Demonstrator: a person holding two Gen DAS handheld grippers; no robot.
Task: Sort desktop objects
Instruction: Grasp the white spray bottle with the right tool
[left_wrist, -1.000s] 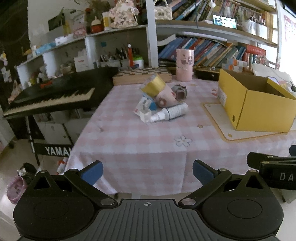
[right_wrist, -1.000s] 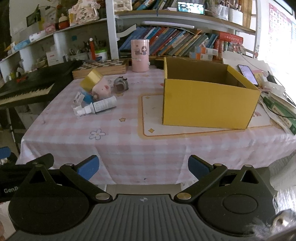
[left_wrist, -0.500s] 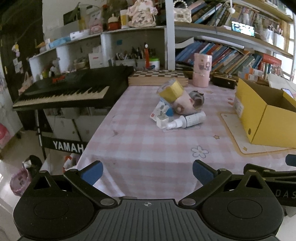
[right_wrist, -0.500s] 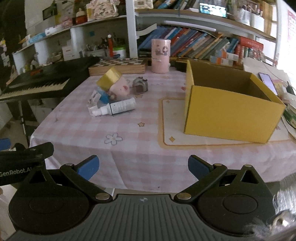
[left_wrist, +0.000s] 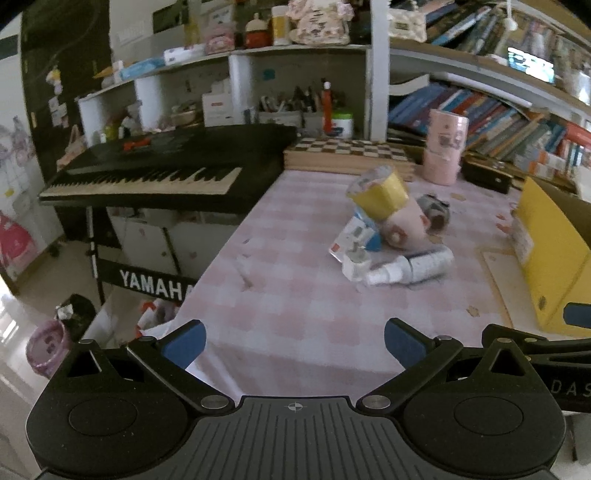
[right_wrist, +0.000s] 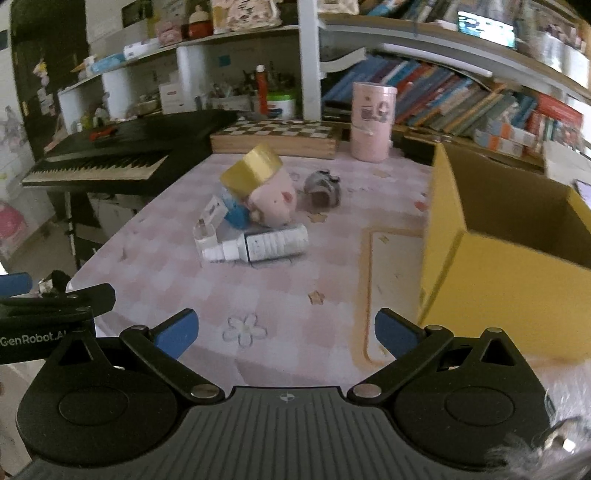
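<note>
The table under a pink-and-white checked cloth carries everything, with a black electronic keyboard standing beside its left edge. The open yellow cardboard box sits at the right on a cream mat, mouth up, likely the receptacle for sorting. The objects to sort lie heaped mid-table, well apart from both tools: a yellow-capped pink pig-faced jar leans on a blue-and-white carton; a white spray bottle lies flat in front; a small grey round object sits just behind. The left gripper and right gripper hover at the near edge, jaws spread wide, holding nothing.
</note>
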